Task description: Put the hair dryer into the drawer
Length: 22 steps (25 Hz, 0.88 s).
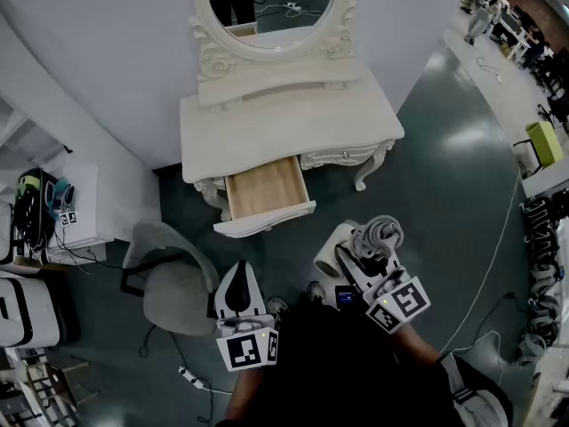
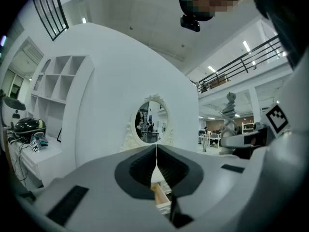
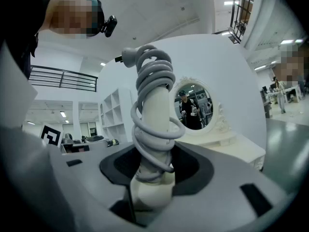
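A white counter (image 1: 284, 123) with carved legs and an oval mirror (image 1: 271, 3) stands against the far wall. Its drawer (image 1: 265, 188) is pulled out toward the near side, showing a bare wooden bottom. The hair dryer (image 1: 342, 247) is not in the drawer: it is in the air at the near right, over the dark floor (image 1: 444, 149) and well apart from the drawer front. It is held by the right gripper (image 1: 364, 263). In the right gripper view, that right gripper (image 3: 154, 170) has its jaws spread wide and pressed against either side of the pale handle of the hair dryer (image 3: 157, 115). The handle rises upright from between the jaws, with a grey cord (image 3: 152, 81) wound round it in several loops and the plug sticking out at the top. The mirror (image 3: 195, 105) shows behind and to the right of it. The left gripper (image 1: 236, 274) hangs at the near left, beside a grey chair (image 1: 173, 278) that stands to the left of the drawer. In the left gripper view, the left gripper (image 2: 155, 163) has its jaws closed together, pad against pad, with nothing between them. The mirror (image 2: 153, 122) stands straight beyond them, a strip of the drawer (image 2: 161, 195) shows below the pads, and white wall shelves (image 2: 58, 79) are at the left.
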{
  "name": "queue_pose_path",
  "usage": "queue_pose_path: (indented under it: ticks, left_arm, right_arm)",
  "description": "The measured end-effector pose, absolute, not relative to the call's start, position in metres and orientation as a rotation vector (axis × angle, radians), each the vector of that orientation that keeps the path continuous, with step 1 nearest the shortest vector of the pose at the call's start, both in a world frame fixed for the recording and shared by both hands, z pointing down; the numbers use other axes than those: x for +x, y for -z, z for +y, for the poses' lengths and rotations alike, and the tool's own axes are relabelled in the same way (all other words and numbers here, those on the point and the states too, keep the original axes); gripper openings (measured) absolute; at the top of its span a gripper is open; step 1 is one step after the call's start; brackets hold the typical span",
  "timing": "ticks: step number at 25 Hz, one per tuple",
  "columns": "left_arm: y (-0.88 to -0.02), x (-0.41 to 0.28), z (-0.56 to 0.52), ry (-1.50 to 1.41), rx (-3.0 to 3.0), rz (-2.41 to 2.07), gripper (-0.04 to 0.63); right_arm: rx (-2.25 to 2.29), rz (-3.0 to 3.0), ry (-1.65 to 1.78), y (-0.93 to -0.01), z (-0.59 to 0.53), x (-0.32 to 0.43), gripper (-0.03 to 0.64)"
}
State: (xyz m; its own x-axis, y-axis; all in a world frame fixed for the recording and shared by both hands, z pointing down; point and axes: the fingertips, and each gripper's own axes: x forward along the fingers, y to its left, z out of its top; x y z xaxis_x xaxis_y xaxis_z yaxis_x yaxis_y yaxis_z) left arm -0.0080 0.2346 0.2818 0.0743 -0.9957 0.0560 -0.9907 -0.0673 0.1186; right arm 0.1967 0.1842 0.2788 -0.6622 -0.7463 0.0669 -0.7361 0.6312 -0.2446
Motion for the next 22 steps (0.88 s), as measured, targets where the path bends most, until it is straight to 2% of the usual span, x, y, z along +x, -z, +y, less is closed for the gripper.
queue_pose_path:
  ticks: [22]
  left_arm:
    - [-0.2818, -0.0171, 0.2402, 0.077, 2.198, -2.045, 0.025]
  right_arm:
    - [-1.276, 2.781, 0.411, -0.2744, 0.1888, 0.19, 0.196]
